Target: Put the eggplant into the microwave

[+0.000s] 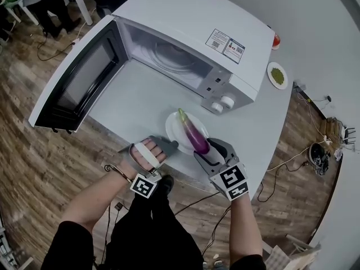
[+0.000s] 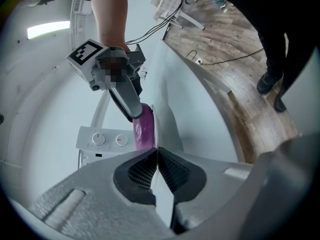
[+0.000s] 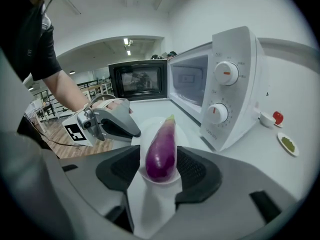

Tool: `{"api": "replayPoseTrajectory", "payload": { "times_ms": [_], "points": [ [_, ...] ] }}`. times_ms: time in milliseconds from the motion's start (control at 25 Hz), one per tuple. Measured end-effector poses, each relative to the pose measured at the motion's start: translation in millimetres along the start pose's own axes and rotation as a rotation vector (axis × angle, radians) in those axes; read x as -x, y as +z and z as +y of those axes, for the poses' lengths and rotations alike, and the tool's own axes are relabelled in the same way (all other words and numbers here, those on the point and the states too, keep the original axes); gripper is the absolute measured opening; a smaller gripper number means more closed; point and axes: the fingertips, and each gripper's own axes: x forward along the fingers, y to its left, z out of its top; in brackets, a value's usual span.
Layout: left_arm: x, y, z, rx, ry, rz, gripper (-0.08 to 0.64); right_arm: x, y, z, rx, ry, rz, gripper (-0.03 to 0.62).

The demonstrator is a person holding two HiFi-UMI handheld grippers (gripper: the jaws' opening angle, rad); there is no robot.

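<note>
A purple eggplant (image 1: 194,135) lies across a white plate (image 1: 174,127) on the grey table, in front of the white microwave (image 1: 185,44). The microwave door (image 1: 79,77) stands wide open to the left. My right gripper (image 1: 209,149) is shut on the eggplant's thick end (image 3: 161,153), with its green tip pointing towards the microwave (image 3: 235,84). My left gripper (image 1: 171,145) is shut on the plate's near rim (image 2: 153,126), at the left side. In the left gripper view the eggplant (image 2: 144,129) shows just beyond the closed jaws.
A small dish of green stuff (image 1: 277,75) and a red item (image 1: 275,40) sit on the table to the right of the microwave. The table's front edge runs just below the plate. Cables lie on the wooden floor (image 1: 315,156).
</note>
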Motion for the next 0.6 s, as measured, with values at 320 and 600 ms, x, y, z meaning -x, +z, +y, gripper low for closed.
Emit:
{"api": "replayPoseTrajectory", "payload": {
  "times_ms": [320, 600],
  "points": [
    [5, -19, 17, 0.009, 0.031, 0.046, 0.017, 1, 24, -3, 0.016, -0.002, -0.047, 0.227],
    [10, -41, 30, 0.019, 0.041, 0.102, 0.017, 7, 54, -7, -0.053, 0.019, -0.14, 0.227]
  ]
}}
